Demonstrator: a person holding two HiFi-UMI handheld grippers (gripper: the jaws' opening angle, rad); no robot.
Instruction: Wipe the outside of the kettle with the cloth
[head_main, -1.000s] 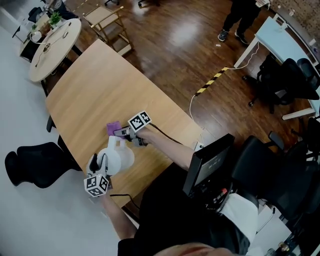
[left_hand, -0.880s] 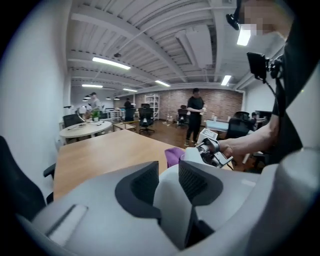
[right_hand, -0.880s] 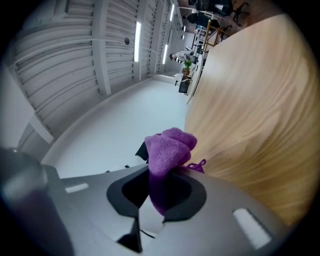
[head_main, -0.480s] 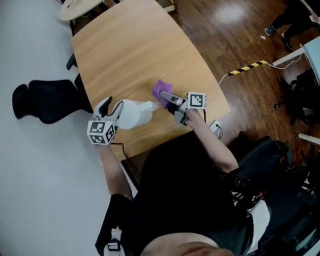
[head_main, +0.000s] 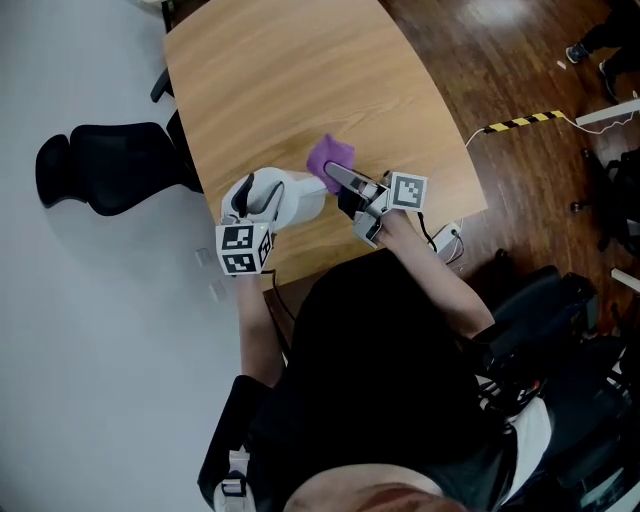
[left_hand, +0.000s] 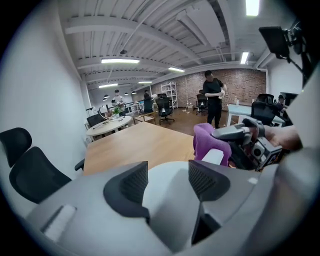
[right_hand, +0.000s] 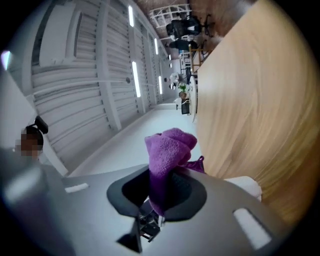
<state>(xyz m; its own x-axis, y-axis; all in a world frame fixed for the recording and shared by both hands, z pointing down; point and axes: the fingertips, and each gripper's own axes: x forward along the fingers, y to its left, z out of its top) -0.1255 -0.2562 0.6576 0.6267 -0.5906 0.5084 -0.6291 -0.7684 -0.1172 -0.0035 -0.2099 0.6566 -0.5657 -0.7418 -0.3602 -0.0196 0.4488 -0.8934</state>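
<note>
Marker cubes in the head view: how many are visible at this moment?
2. One black-and-white marker cube sits below-left of the white plastic kettle, at the wooden table's near edge; the other lies right of the purple cloth. None appears hidden.

The pale wooden table (head_main: 290, 70) runs on past the fingertips of the right gripper (head_main: 337, 175). The white kettle (head_main: 295, 200) is just beside those fingertips, near the table's front edge; whether it rests there is unclear.

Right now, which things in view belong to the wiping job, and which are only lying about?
For the job: kettle, purple cloth.
Only lying about: black chair, striped floor tape.
</note>
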